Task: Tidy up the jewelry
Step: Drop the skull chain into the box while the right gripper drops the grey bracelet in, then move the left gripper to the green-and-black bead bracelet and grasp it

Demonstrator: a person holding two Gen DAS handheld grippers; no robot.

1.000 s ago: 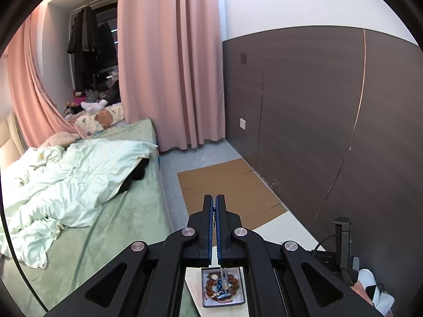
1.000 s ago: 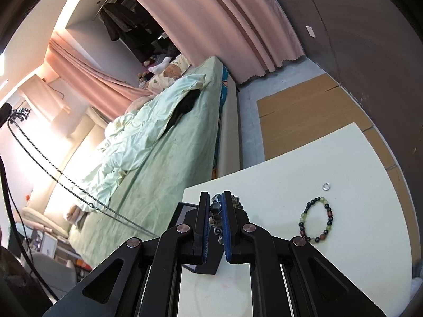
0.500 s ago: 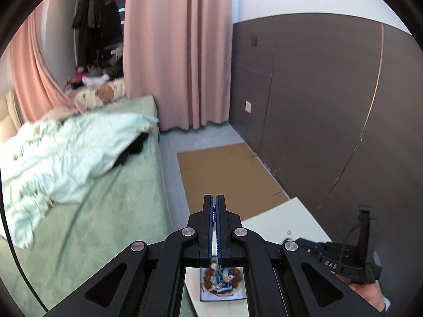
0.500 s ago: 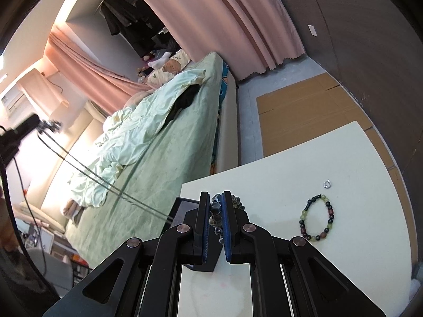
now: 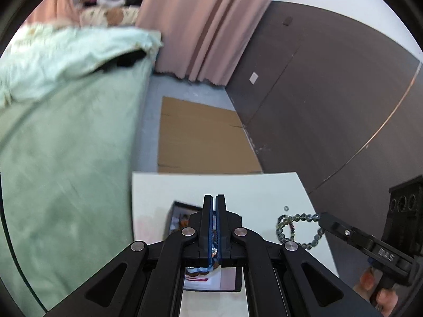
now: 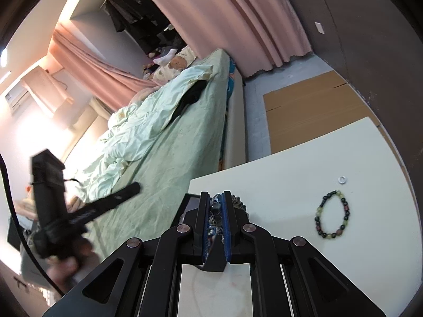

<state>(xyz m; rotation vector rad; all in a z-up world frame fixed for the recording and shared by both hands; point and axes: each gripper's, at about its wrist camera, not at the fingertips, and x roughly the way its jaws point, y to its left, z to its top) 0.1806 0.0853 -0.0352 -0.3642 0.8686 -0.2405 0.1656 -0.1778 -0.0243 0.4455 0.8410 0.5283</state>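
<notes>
Left gripper [image 5: 214,198] fingers [image 5: 208,222] are seen pressed flat together, w/ nothing clearly held between them; small bits of colour at the pad base can't be identified. In the left wrist view they're poised over a dark open jewelry box [image 5: 179,211] on the near-left part of the cream tabletop [image 5: 251,187]; brown beads and other pieces are visible inside the box, partly hidden by the fingers. Left of the tabletop a green bed [image 5: 66,145] w/ a pale duvet is seen, blurred.

Right gripper [image 6: 215,196] fingers [image 6: 226,219] are closed on a grey-bead bracelet [image 6: 214,207], its beads pinched between the blue pads w/ a loop bulging out to the right. In the left wrist view that bracelet is seen hanging from the fingertips above the tabletop, right of the box. The left gripper appears at far left of the right wrist view, blurred, held by a hand [image 6: 66,264].

Farther right, a 2nd bracelet [image 6: 333,214] of green, dark and reddish beads lies flat on the tabletop, well apart from the box. A small silver ring [image 6: 343,179] lies just beyond it, on the far side. Flattened cardboard [image 6: 312,108] lies on the floor beyond the tabletop, and pink curtains [image 6: 238,21] hang at the far wall.
</notes>
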